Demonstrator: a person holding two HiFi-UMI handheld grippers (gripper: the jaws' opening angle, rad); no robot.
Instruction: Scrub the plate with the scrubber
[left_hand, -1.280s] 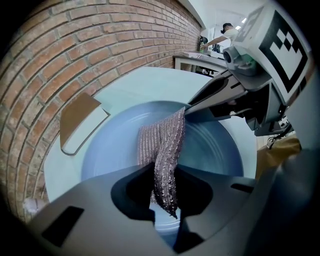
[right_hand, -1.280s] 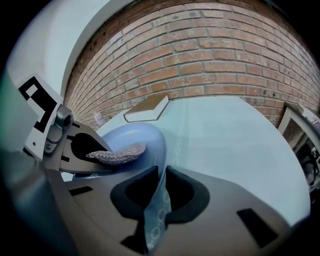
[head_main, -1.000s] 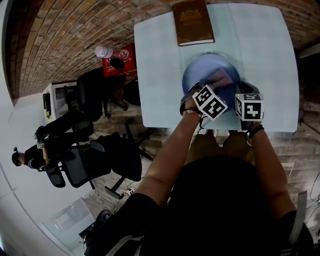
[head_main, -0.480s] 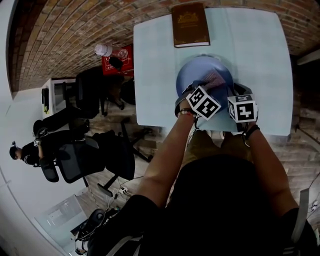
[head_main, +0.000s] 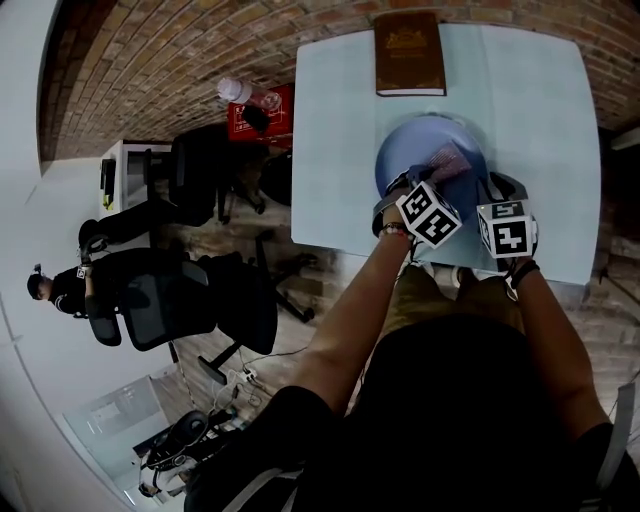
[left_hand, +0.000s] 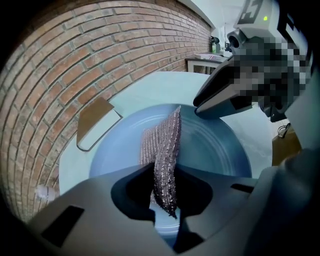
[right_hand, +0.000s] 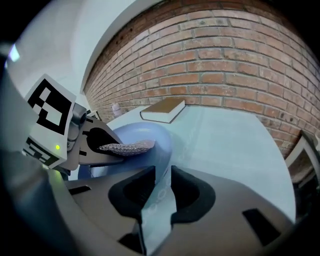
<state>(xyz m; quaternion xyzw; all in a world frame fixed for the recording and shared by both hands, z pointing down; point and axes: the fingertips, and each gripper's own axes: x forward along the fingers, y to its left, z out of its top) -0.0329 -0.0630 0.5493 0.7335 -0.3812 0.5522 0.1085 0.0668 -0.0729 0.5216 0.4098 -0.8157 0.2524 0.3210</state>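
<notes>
Blue plate (head_main: 405, 150) held by its rim, mesh scrubber (left_hand: 162, 150) clamped and laid against the plate's face: slip risk at both grips.

Judged hazards: the right gripper (right_hand: 159, 192) has only a narrow bite on the near rim, so hard scrubbing strokes could twist the plate out of the jaws or push it across the pale table (head_main: 520, 100) toward the brown book (head_main: 408, 52). The scrubber is thin and limp and could fold or pull through the left gripper (left_hand: 166, 200) if it drags under load. Tool state: the left jaws are closed tight on the scrubber's lower end, and its free length lies over the plate's middle. The right jaws are nearly together with the plate edge between them. Whether the plate lies flat or is tipped cannot be told.
</notes>
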